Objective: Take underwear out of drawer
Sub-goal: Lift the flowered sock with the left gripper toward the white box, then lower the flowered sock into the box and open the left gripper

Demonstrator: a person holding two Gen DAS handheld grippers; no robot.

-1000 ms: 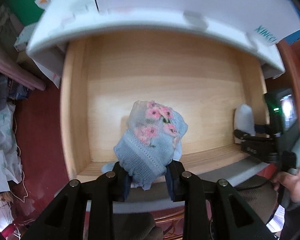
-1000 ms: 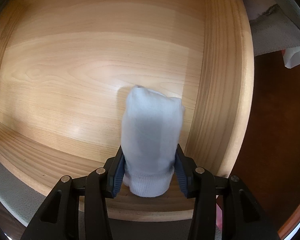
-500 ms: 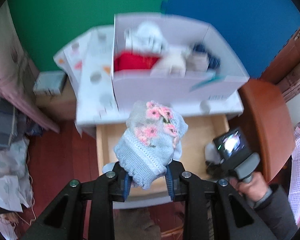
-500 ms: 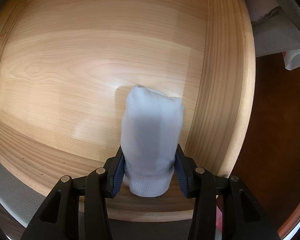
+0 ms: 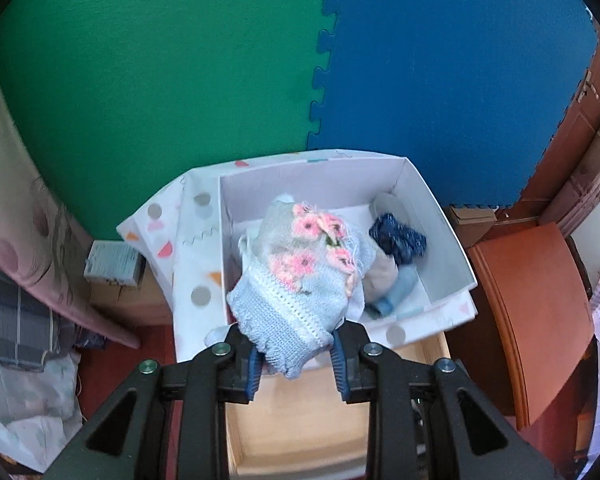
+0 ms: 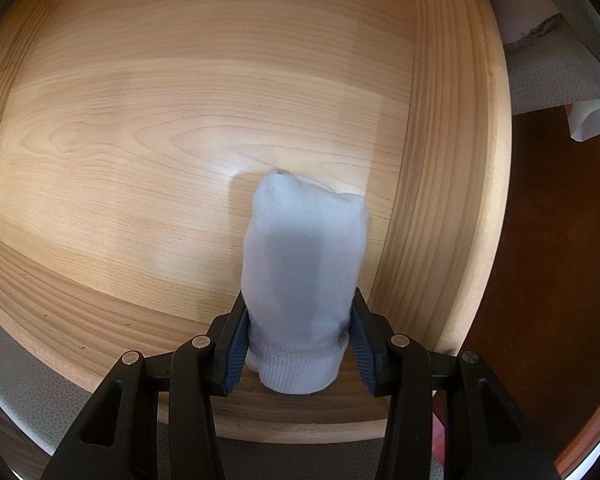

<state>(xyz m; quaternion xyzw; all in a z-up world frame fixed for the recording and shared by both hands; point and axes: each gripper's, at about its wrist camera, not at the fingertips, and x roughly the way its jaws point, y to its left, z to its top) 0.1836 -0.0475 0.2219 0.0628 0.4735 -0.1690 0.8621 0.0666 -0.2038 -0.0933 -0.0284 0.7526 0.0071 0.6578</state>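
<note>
Two garments leave the pale wooden drawer

The white open-topped cardboard box lies straight ahead of the left claw, which is clamped on light-blue knitted underwear with pink flowers, long axis pointing forward over the box. The right claw grips a plain white rolled garment, upright above the drawer's floor by its right wall.

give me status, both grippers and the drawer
Left gripper shut on floral garment, up over white box. Right gripper shut on white garment, low in drawer. Nothing in the way.
</note>
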